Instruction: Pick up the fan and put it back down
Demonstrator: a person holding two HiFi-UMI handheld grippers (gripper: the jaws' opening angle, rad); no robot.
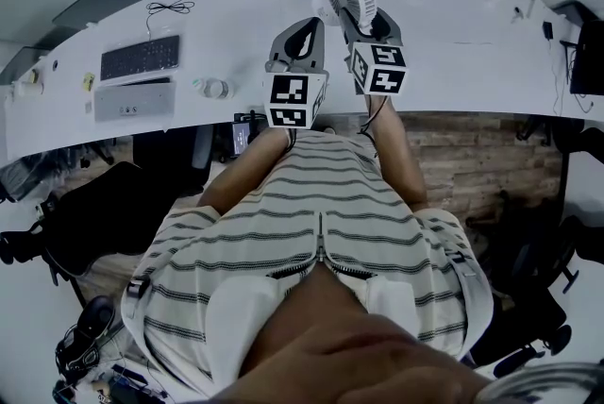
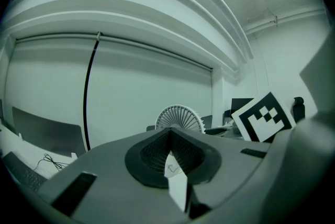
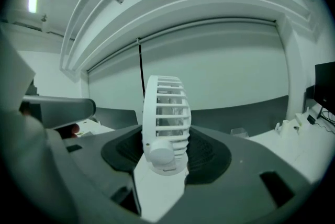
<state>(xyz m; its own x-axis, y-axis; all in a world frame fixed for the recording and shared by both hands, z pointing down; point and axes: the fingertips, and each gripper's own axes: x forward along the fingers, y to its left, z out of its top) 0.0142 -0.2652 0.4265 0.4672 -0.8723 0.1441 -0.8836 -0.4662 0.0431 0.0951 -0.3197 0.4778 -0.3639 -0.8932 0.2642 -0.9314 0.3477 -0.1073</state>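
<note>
One fan (image 3: pixel 165 113) and two grippers are seen, each gripper carrying one cube with square markers. The right gripper (image 3: pixel 165 145) is clamped on the fan, whose lower part sits between the dark ribbed pads. The left gripper (image 2: pixel 170 136) is pressed together at its tips with nothing held between them.

In the head view the fan is held out ahead of the person, over the far part of the long white desk (image 1: pixel 472 34) and just beyond the right gripper's marker cube (image 1: pixel 379 68). The left gripper is held close beside it, slightly nearer the person. Whether the fan's base touches the desk cannot be told.

The fan is white and small. In the left gripper view a round grille of thin radial ribs is shown; in the right gripper view it is seen edge-on – a narrow slatted cage with a smooth round knob low on its side.

On the desk to the left, one dark keyboard (image 1: pixel 140 58), one pale flat unit (image 1: pixel 132 98) just in front of it, one small bottle (image 1: pixel 215 88) and one thin black cable (image 1: pixel 170 8) are counted – all well apart from the fan.
</note>
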